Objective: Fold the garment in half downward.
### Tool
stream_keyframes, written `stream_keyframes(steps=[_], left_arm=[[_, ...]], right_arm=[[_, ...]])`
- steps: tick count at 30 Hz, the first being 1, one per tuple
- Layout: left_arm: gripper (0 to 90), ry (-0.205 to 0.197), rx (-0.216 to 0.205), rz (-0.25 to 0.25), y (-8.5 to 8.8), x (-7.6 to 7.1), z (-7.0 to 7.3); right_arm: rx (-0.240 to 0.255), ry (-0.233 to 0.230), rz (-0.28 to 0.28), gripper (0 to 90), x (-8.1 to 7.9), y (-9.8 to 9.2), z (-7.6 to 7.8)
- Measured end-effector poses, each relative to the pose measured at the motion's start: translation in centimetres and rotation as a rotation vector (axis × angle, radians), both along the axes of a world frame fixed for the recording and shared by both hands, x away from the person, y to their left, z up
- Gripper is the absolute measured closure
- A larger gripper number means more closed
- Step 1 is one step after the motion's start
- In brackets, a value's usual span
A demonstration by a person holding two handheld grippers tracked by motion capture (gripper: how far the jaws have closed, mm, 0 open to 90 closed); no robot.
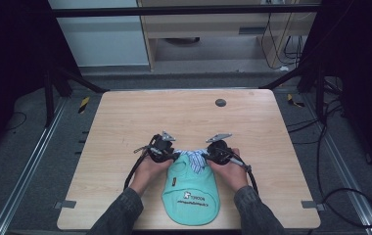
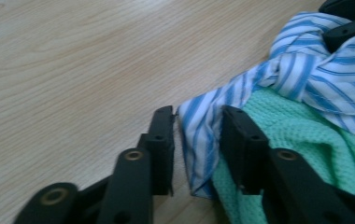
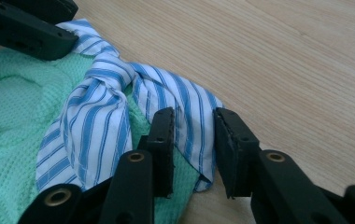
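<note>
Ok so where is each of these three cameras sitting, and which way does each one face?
High view: above the person's side, facing forward and down on the table; forearms, hands, both grippers show.
Left gripper view: on the left gripper, looking along its jaws at the striped collar.
Right gripper view: on the right gripper, jaws straddling the collar's other end.
Shared: the green garment and striped collar.

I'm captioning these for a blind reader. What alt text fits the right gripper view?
Two open black jaws of the right gripper straddle a corner of a blue-and-white striped collar on a mint green garment, lying on a wooden table.
</note>
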State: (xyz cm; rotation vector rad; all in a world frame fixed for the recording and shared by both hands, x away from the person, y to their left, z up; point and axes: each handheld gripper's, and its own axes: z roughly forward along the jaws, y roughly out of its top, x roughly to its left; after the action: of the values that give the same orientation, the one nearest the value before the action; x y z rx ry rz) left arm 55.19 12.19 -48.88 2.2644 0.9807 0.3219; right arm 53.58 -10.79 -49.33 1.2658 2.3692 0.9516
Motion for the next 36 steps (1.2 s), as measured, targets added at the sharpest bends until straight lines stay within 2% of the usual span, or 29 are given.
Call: stream_keyframes(steps=[5, 6, 9, 13, 20, 31, 36], left_arm=[[76.1, 0.001, -0.005, -0.013, -0.2, -0.2, 0.0], [80.5, 0.004, -0.010, -0.017, -0.2, -0.2, 0.0], [84.6, 0.004, -0.013, -0.025, -0.3, -0.2, 0.0], [85.5, -0.002, -0.010, -0.023, -0.3, -0.3, 0.1], [85.8, -0.028, -0.015, -0.035, -0.1, -0.5, 1.0], [86.0, -0.081, -0.018, -0.067, 0.1, -1.1, 3.5], [86.2, -0.094, -0.023, -0.070, 0.2, -1.1, 4.2]], right_arm=[[-0.008, 0.001, 0.017, 77.7, -0.1, 0.1, 0.0], [-0.003, 0.002, 0.024, 81.4, -0.1, 0.2, 0.0], [-0.009, 0.006, 0.033, 83.1, -0.1, 0.3, 0.1], [-0.021, -0.008, 0.046, 83.6, -0.2, 0.2, 0.3], [-0.005, -0.037, 0.059, 83.7, -0.7, -0.1, 1.4], [0.009, -0.073, 0.087, 83.7, -1.3, -0.6, 3.7], [0.010, -0.086, 0.091, 83.7, -1.3, -0.6, 4.4]])
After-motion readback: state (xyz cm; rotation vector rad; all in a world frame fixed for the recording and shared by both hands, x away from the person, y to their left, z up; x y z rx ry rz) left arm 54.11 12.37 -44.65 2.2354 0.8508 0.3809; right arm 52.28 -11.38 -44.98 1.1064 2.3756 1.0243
